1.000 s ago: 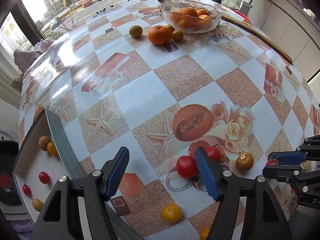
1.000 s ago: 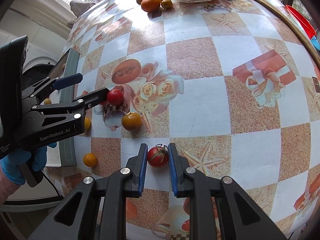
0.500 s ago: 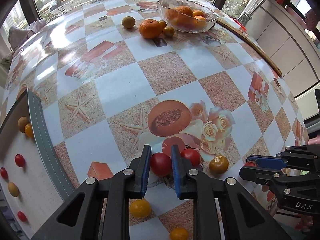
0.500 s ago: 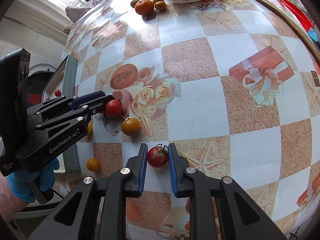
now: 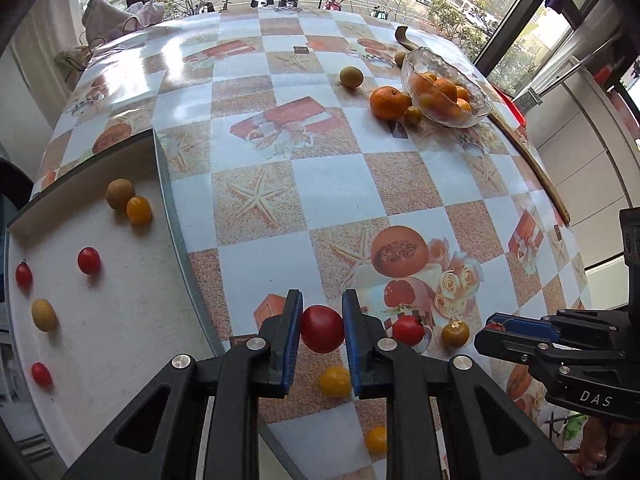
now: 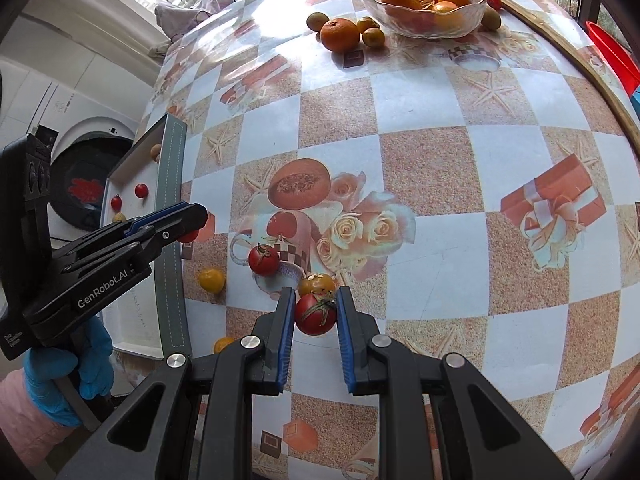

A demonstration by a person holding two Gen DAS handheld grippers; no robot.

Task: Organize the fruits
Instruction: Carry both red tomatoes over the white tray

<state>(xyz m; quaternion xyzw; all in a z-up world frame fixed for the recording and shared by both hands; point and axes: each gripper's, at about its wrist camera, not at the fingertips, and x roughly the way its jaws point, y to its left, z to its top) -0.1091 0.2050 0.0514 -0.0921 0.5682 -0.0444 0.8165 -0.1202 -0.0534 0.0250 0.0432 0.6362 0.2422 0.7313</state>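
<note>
Two claws each grip a red tomato. At the bottom centre of the left wrist view, the left claw [image 5: 322, 330] has its blue pads pressed on a smooth red tomato [image 5: 322, 329], held above the checkered tabletop [image 5: 332, 192]. At the bottom centre of the right wrist view, the right claw [image 6: 316, 314] clamps a red tomato with a green stem [image 6: 315, 314].

More fruit lies loose on the tabletop just beyond the claws: another red tomato [image 6: 263, 260], a brownish-orange one [image 6: 317, 283] and a yellow one [image 6: 211, 280]. At the left edge of the left wrist view a white tray [image 5: 120, 320] holds several small red, yellow and tan fruits, well apart from each other. In the upper right of that view a glass bowl [image 5: 476, 114] holds oranges, with one big orange [image 5: 387, 103] just beside it. A blue-gloved hand [image 6: 68, 376] holds the left claw's handle at the lower left of the right wrist view.
</note>
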